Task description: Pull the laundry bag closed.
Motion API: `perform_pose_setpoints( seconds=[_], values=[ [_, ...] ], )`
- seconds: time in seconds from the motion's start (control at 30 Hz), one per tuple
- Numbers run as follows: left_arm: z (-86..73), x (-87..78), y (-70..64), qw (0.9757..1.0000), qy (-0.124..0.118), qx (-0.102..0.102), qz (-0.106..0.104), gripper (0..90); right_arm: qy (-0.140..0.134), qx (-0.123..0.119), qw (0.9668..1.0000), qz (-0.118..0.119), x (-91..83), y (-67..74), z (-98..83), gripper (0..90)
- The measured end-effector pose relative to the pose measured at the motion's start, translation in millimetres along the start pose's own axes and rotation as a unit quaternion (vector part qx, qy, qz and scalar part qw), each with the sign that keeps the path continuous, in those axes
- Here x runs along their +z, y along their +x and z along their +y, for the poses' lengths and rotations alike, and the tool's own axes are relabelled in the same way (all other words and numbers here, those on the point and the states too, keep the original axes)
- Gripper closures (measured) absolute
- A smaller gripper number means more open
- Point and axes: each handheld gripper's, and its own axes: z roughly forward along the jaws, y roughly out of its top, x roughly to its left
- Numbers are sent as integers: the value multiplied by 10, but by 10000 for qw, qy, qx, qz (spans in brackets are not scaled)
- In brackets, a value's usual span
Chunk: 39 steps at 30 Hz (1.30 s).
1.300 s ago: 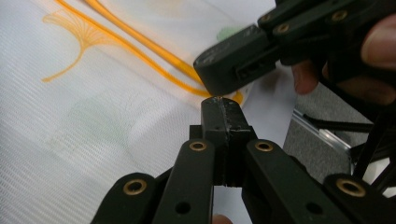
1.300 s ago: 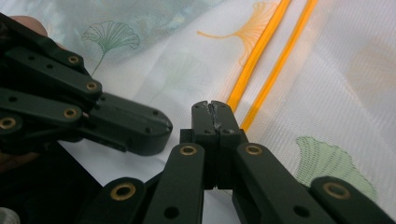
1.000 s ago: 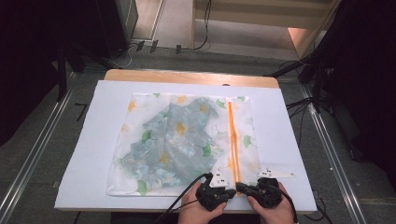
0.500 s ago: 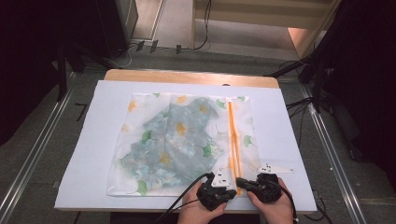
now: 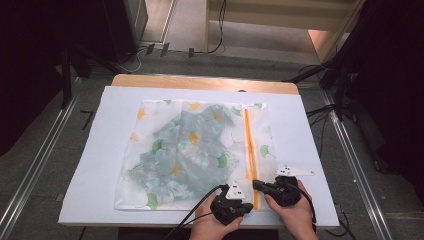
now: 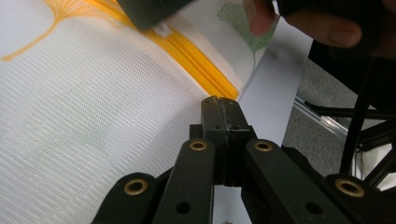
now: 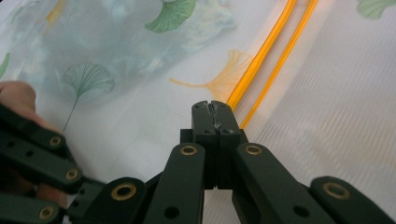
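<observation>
Mesh laundry bag (image 5: 195, 150) lay flat on a white sheet (image 5: 100, 150) covering the tabletop (image 5: 200, 81); wooden edge of the tabletop showed along the far side. Bag was white mesh printed with green and yellow ginkgo leaves. A blue-green floral garment (image 5: 180, 155) was visible through the mesh, occupying the left and middle of the bag.

Orange zipper (image 5: 250, 145) ran near-to-far along the bag's right part. In the right gripper view it showed as two parallel orange lines (image 7: 275, 42), parted.

Left tool (image 5: 239, 191) sat at the near edge of the bag, just left of the zipper's near end. In the left gripper view its jaws were pressed together (image 6: 225, 112), the tip at the mesh by the zipper's end (image 6: 205, 74); whether any mesh was pinched between them could not be told.

Right tool (image 5: 257, 185) sat just right of the left one, near the same end of the zipper, tip pointing left toward it. In the right gripper view its jaws were closed flat against each other (image 7: 212, 109), over the mesh beside the orange lines; no fabric seen between them.

Both hands came in at the near edge, close together. Grey floor and metal rails flanked the tabletop on both sides.
</observation>
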Motion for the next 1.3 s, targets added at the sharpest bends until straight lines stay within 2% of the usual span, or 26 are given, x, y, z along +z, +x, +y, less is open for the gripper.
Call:
perform_pose_setpoints(
  seconds=[0.57, 1.3],
  values=[
    [-4, -1, 4, 10000, -18, -20, -19, 900, -126, -87, 9998, -81, 335, -341, 498, 900],
    [-2, -5, 16, 10000, 10, -29, -46, 900, -154, -120, 9995, -240, 582, -562, 913, 900]
  ],
)
